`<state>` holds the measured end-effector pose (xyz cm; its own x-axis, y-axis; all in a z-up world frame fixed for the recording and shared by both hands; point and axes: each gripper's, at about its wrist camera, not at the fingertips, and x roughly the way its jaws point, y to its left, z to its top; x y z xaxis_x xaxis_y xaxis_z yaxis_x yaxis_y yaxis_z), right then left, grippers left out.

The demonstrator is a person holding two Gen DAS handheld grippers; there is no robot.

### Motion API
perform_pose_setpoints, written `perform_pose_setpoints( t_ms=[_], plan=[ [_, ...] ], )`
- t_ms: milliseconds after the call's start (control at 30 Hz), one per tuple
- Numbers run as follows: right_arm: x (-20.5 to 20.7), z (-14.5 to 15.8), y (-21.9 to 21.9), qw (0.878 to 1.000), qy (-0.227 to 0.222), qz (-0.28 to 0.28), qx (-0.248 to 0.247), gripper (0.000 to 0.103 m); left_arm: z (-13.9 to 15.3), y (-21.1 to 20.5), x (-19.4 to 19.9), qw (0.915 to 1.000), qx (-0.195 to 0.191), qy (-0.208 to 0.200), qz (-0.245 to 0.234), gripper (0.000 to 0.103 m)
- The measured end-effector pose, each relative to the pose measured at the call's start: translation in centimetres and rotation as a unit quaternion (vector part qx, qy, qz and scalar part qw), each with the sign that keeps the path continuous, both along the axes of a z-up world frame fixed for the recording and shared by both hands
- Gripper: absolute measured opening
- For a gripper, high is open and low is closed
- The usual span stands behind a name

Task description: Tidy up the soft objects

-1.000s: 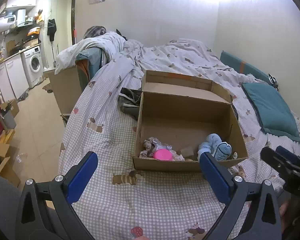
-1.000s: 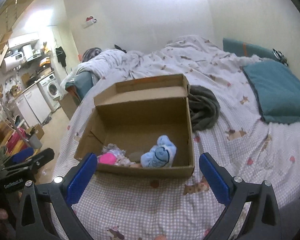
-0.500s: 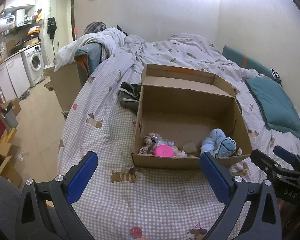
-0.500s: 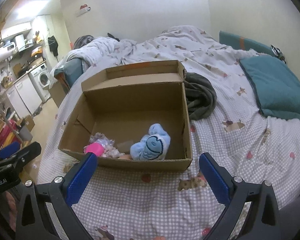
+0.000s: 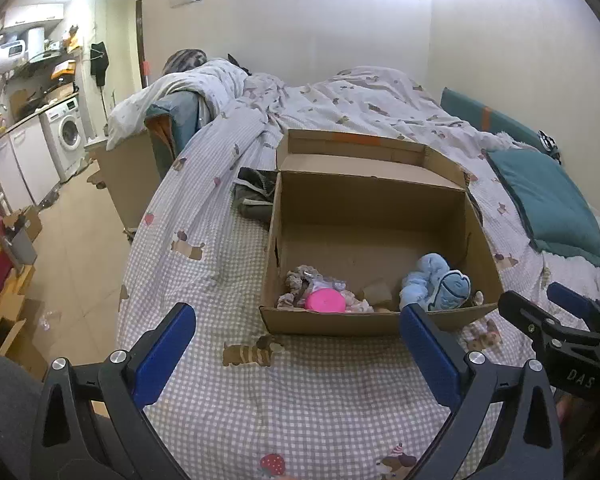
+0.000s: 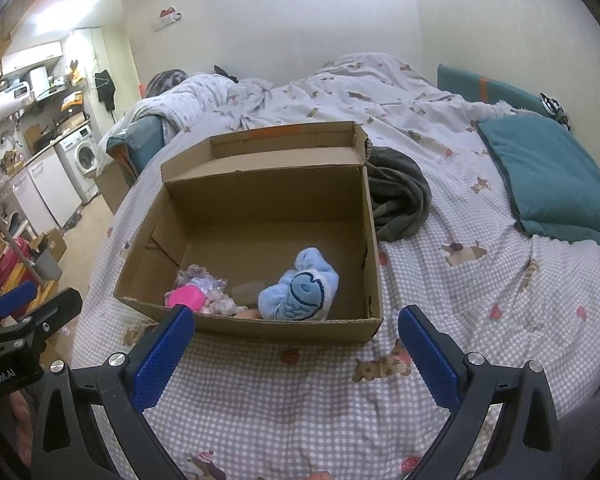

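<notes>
The blue plush [image 6: 298,290] lies in the box [image 6: 374,248] against its near wall, toward the near right corner, long axis running away toward the far wall; a pink toy [image 6: 186,297] sits left of it. The box rests near the bed's [image 6: 480,300] foot edge. Both the right tongs [image 6: 296,338] and left tongs [image 5: 296,338] gape wide, empty, short of the box; the plush lies ahead of the right pair, judged nearer.

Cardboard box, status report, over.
Both claws open, empty. Brown cardboard box holds light blue plush toy and pink round toy. Nothing blocking.
</notes>
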<state>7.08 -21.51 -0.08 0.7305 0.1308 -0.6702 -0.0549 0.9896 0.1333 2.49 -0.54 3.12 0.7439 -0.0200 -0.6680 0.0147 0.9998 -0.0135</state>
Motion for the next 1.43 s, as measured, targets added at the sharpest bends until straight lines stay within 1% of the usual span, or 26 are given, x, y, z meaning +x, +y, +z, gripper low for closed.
perform_pose_setpoints(
  t_ms=[1133,1300,1433],
  plan=[
    [-0.15,0.07,0.02,1.000,-0.002,0.002,-0.002,0.103,-0.64,-0.48,0.07,1.0000,-0.001,0.006,0.000,0.102],
    [-0.29,0.04,0.13,1.000,-0.001,0.004,-0.001,0.103,-0.85,-0.62,-0.02,1.0000,-0.002,0.007,0.001,0.102],
    [-0.23,0.01,0.20,1.000,-0.001,0.004,-0.001,0.103,-0.89,-0.34,0.03,0.9998,-0.012,0.013,-0.002,0.102]
  ],
)
